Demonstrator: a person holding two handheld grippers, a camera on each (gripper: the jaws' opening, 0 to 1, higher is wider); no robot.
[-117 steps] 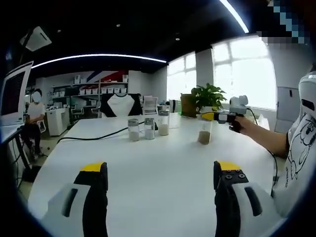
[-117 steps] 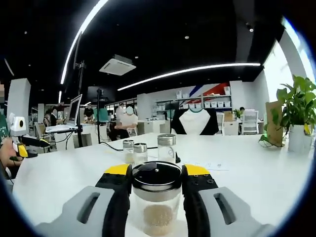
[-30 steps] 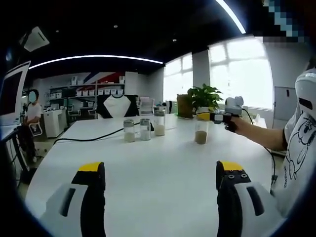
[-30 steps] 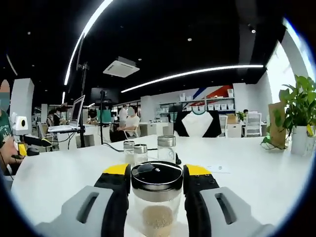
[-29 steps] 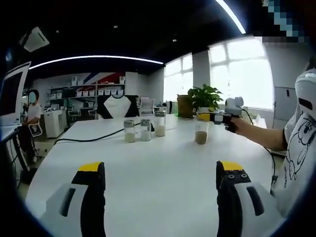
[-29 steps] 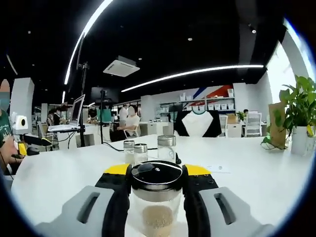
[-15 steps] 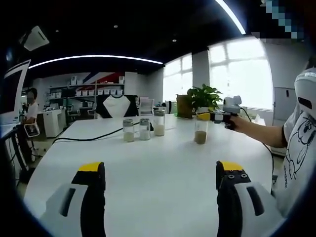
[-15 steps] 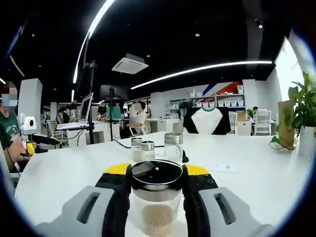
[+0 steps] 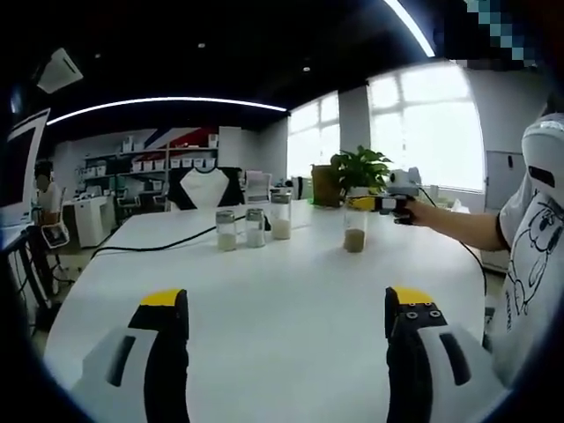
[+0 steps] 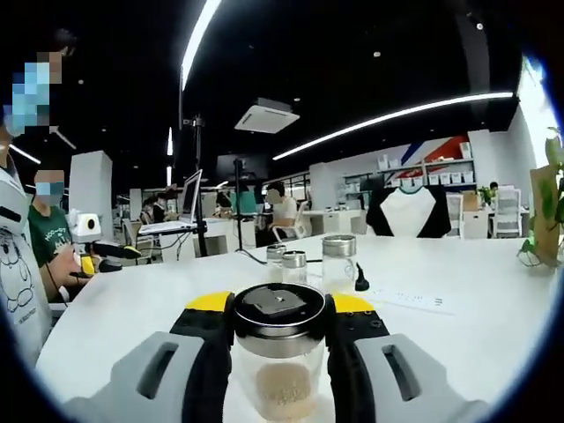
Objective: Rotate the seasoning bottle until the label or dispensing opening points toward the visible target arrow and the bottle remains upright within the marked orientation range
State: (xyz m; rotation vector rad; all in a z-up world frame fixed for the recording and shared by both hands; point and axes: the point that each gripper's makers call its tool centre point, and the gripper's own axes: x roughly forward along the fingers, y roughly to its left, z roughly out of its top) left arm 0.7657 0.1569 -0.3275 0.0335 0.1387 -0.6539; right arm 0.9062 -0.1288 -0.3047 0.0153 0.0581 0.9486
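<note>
Surface: one large white table, glossy, in an open-plan office with a dark ceiling and long strip lights. Windows run along one wall; shelving with white boxes stands along the far wall. A potted plant sits at the table's far edge near the windows. A black cable trails across the table's far left part toward its left edge.

Count: four glass bottles in all. Three spare bottles stand upright in a tight cluster near the far edge, two short and one taller; in the right gripper view the same cluster lies just beyond the held one. The fourth, the seasoning bottle, has a black lid with a square flap on top and tan granules in the bottom. It stands upright near the table's right edge, also visible in the left gripper view.

Grippers: right gripper has its yellow-tipped jaws clamped on the seasoning bottle just below the lid, one jaw on each side. Left gripper hovers over the near edge with jaws wide apart and nothing between them.

Room to move: broad bare tabletop lies between the left gripper and the bottles. The seasoning bottle stands well apart from the cluster.
</note>
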